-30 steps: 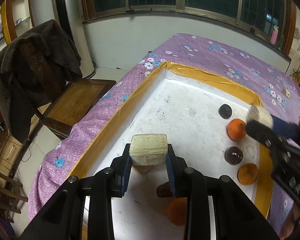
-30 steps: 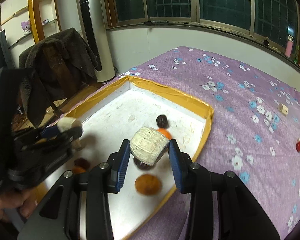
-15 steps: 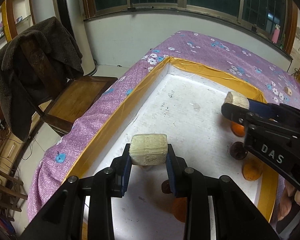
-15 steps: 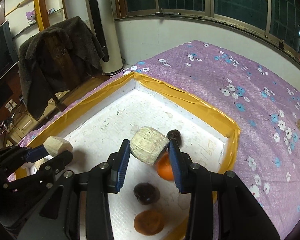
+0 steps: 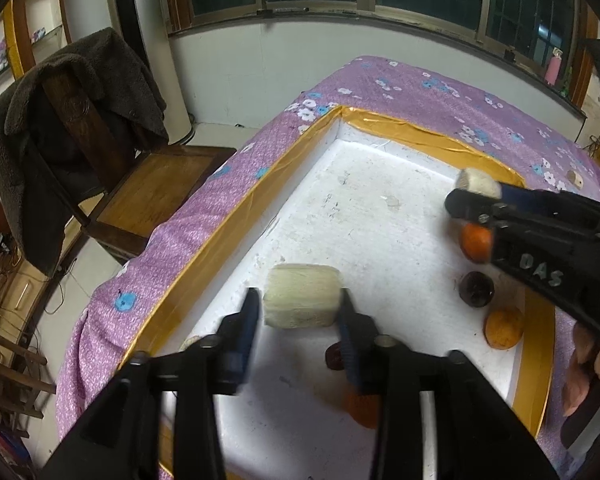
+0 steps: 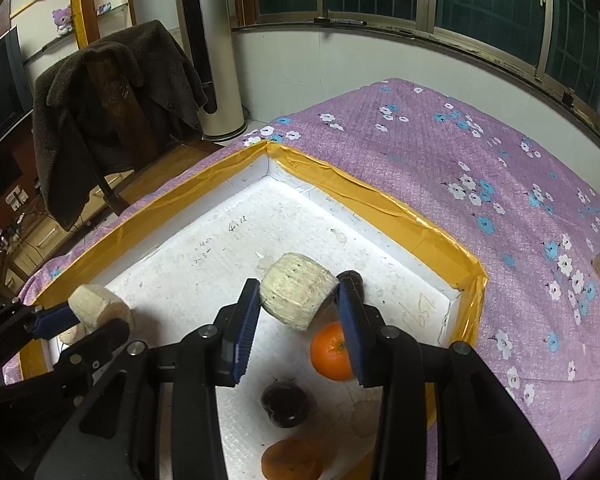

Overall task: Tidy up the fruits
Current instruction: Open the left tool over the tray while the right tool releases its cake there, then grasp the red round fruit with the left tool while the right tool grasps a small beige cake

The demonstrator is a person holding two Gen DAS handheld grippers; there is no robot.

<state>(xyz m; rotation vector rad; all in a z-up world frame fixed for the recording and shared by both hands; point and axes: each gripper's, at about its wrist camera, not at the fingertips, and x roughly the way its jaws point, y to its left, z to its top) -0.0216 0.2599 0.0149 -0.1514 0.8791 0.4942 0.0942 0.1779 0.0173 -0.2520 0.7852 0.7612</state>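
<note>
Blurred, my left gripper (image 5: 300,312) has just been opening, roll (image 5: 301,301) loose between; right gripper (image 6: 298,312) clamps its roll (image 6: 297,295) mid-frame.

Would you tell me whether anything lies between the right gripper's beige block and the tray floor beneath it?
Likely yes: an orange and a dark fruit lie on the tray just under the block.

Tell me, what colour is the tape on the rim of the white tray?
Golden yellow tape, clearest in the right wrist view.
</note>
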